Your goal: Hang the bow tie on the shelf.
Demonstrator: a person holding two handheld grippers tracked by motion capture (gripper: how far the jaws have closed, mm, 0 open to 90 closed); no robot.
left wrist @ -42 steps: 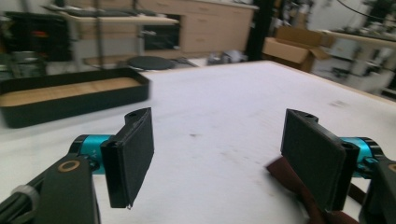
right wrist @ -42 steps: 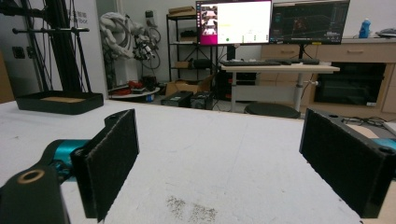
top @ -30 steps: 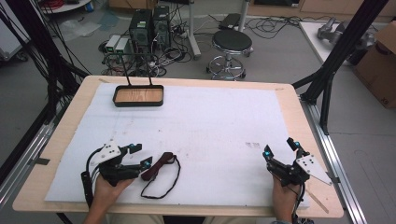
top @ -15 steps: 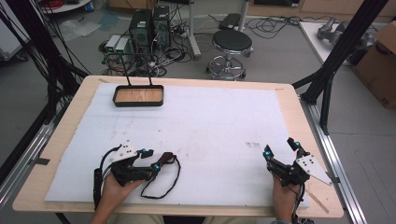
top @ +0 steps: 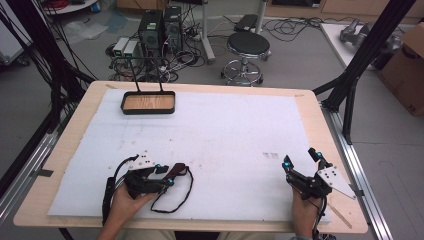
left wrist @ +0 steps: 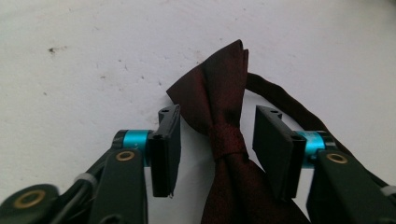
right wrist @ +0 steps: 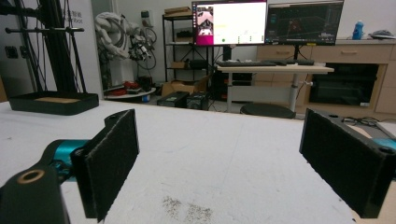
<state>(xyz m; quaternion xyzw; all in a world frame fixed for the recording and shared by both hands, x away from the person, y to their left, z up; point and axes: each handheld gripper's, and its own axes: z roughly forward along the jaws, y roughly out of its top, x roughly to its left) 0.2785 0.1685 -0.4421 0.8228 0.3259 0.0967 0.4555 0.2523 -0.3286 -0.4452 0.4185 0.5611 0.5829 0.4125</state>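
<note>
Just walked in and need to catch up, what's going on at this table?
A person holds a gripper in each hand at a table covered by a white sheet. The left gripper straddles the knot of a dark red bow tie; its jaws have just been closing but are not yet pressing on it. The right gripper rests open near the table's right edge, holding nothing. A black tray sits at the far left.

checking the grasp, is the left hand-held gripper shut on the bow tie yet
Not yet: the left hand-held gripper has just been closing, with the bow tie knot between its jaws, but gaps show on both sides.
</note>
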